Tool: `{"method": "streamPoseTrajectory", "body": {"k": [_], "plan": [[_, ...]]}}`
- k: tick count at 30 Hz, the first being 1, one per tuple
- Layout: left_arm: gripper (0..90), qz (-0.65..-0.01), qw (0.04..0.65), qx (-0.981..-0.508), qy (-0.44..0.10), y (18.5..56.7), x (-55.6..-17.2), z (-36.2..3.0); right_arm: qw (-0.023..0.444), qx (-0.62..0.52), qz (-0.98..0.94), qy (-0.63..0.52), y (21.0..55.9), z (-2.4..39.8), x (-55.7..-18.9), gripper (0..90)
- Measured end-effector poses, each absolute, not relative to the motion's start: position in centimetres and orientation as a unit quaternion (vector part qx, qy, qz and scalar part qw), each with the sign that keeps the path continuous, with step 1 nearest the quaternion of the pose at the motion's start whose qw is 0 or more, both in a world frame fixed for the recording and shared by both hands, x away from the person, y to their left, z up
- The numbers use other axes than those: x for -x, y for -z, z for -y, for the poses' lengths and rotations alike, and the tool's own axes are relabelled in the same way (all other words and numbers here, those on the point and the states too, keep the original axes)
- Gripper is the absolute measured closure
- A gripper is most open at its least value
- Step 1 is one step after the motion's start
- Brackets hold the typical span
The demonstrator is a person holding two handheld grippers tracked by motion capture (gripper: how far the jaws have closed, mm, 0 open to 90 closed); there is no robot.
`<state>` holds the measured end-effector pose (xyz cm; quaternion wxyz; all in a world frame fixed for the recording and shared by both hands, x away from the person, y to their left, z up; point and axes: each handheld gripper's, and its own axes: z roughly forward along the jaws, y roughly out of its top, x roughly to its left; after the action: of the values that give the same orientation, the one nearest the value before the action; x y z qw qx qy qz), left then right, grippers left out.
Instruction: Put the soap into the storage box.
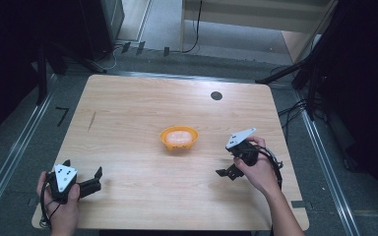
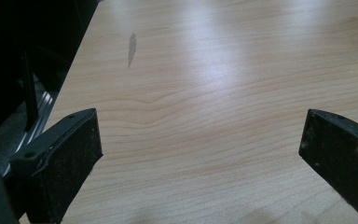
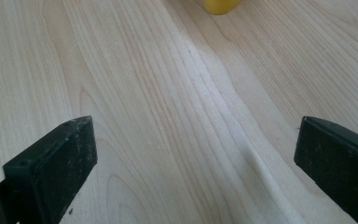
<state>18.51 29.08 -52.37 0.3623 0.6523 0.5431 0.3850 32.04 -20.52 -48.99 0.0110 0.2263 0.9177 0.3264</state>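
Observation:
An orange bowl with something pale pink inside stands near the middle of the wooden table. My left gripper is held low over the table's front left corner, jaws wide apart and pointing right, with bare wood between them. My right gripper hovers to the right of the bowl and a little nearer the front, open and holding nothing. The bowl's yellow-orange edge peeks in at the top of the right gripper view, well ahead of the jaws.
A small black disc marks the table's far right area. A dark streak lies on the wood at the left, also in the left gripper view. Dark stands and cables surround the table; metal floor rails run along both sides.

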Motion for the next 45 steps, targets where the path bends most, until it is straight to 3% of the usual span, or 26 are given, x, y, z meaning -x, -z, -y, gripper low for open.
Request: {"method": "streamPoseTrajectory", "body": {"k": [27,45], "plan": [[0.0,-0.543,0.361,-0.652,-0.388,52.4,-18.5,-29.0,0.052,-0.324,-0.861,-0.389,52.5,28.9,-27.3,0.0],[0.0,-0.545,0.362,-0.65,-0.387,52.4,-18.5,-29.0,0.072,-0.36,-0.835,-0.41,53.9,32.1,-24.6,0.0]]}}
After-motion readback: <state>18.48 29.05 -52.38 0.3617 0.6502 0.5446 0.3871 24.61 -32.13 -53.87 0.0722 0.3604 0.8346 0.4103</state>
